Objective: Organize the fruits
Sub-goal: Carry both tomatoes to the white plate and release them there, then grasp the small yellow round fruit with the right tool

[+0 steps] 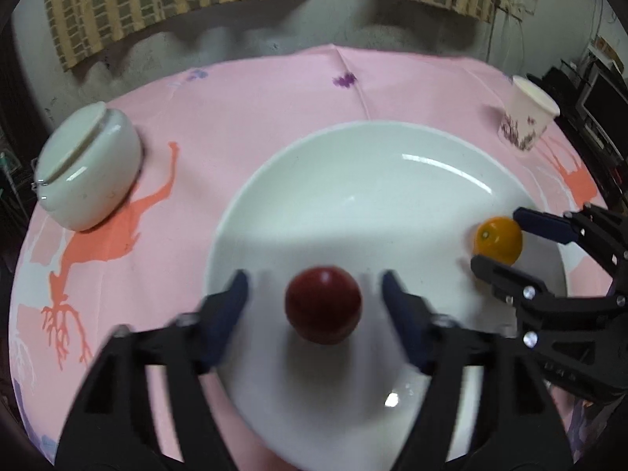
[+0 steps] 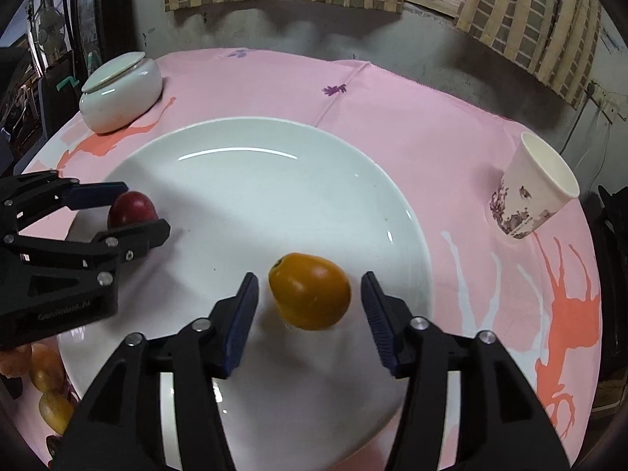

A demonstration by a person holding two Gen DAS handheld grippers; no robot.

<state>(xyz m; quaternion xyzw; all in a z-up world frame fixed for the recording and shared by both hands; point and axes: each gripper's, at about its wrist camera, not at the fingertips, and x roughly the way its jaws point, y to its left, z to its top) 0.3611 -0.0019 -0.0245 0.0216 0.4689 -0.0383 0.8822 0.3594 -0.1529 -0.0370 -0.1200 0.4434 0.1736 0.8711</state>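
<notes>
White plate point(image 1: 392, 165) on a pink tablecloth point(image 1: 274, 78) fills the left wrist view. A red fruit point(image 1: 322, 305) sits on it between the parted fingers of the left gripper point(image 1: 316, 294), which has let go. At the right rim, the right gripper point(image 1: 498, 239) straddles an orange fruit point(image 1: 497, 238).

Right wrist view: the orange fruit appears slightly blurred, lying loose between the spread, released fingers. A lidded white jar point(image 2: 121, 90) and paper cup point(image 2: 533, 192) stand beyond the plate.

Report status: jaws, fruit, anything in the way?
Left gripper open, red fruit between jaws, untouched. Right gripper open around orange fruit. Both fruits over white plate. Nothing in the way.
</notes>
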